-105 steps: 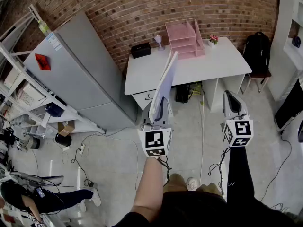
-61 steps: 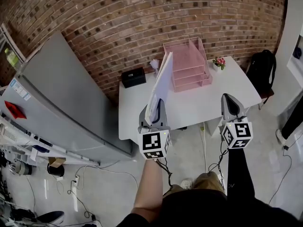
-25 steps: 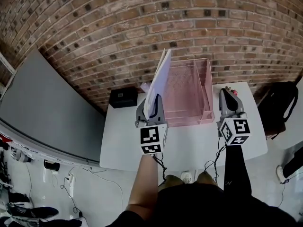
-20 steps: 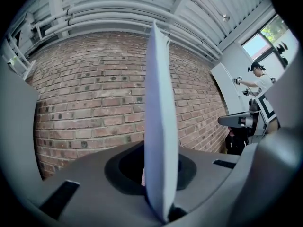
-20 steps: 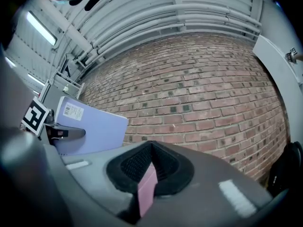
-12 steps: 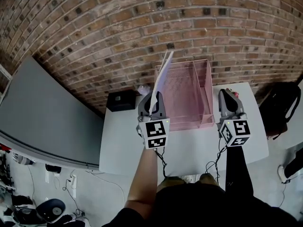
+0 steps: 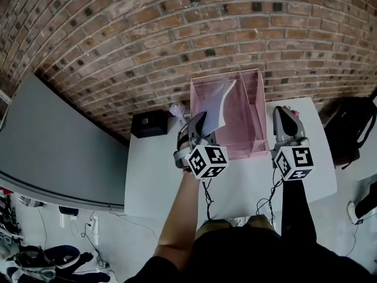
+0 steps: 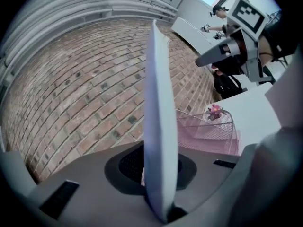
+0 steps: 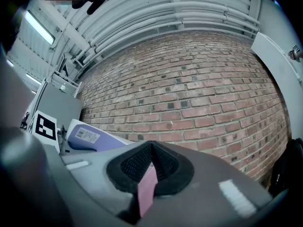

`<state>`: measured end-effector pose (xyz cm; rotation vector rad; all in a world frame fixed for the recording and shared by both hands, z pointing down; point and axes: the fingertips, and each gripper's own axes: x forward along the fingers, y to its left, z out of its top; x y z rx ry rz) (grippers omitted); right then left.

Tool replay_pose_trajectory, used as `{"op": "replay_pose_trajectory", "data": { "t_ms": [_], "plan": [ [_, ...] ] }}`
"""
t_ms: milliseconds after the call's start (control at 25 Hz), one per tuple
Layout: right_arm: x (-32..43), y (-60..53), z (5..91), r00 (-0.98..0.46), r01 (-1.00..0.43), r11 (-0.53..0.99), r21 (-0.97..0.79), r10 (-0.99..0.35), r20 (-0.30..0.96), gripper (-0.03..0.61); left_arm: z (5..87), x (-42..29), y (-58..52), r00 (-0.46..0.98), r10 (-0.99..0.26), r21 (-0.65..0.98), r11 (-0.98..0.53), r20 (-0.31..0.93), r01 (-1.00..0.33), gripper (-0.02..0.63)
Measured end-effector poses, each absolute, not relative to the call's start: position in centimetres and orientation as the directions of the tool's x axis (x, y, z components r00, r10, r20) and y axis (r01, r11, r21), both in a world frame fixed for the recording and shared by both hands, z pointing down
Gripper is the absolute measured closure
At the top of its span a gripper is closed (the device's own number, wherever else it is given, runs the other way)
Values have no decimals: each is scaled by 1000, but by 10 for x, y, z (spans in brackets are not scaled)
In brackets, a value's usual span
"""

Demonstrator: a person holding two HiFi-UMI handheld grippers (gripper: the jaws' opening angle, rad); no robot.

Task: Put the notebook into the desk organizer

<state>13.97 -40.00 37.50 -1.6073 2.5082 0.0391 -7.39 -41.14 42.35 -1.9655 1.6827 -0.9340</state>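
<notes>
Pink wire mesh: desk organizer (image 7: pixel 250 119), tiered and open-topped, standing at the back of a white desk (image 7: pixel 154 175) against a red-brown brick wall (image 7: pixel 147 34).

Notebook (image 7: pixel 219 105) — slim, with a pale lilac-white cover and a barcode label on one face. It is clamped by its lower edge in the left gripper (image 7: pixel 198 128), whose jaws stand narrow and press on either side of the cover. It is held in the air over the left part of the organizer's top, leaning to the right. In the left gripper view it is edge-on and rises straight up from the jaws. It lies in no tier; whether its far corner touches the mesh cannot be told.

Right gripper (image 7: pixel 283 113): over the desk, just beside the organizer's right wall, pointing toward the bricks. Its jaws are drawn together, and no object can be made out between them beyond a thin pink sliver in the slit.

Black box (image 7: pixel 148 124): at the desk's back left, near the organizer's left side.

Small pot of pink flowers (image 8: pixel 215 110): on the desk to the organizer's right, close to the right gripper's tip.

Black backpack (image 7: pixel 353 122): beyond the desk's right end.

Grey cabinet (image 7: pixel 53 152): beside the desk's left end.
</notes>
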Motion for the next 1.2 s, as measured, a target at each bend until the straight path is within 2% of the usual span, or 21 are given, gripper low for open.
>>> {"op": "replay_pose_trajectory", "data": {
  "t_ms": [400,1000,1200],
  "plan": [
    [147,-396,377,-392,-911,405,-74,-908,-150,578,471,-40,-411,85,-889,-726,-420,451,-545,574],
    [175,-381,383,-354,-925,369,-89,-923,-148,578,505,-20,-407,110,-774,-637,-584,623,-502,548],
    [173,-378,381,-362,-922,377,-86,-920,-153,578,519,-8,-397,175,-674,-529,-691,718,-493,436]
  ]
}}
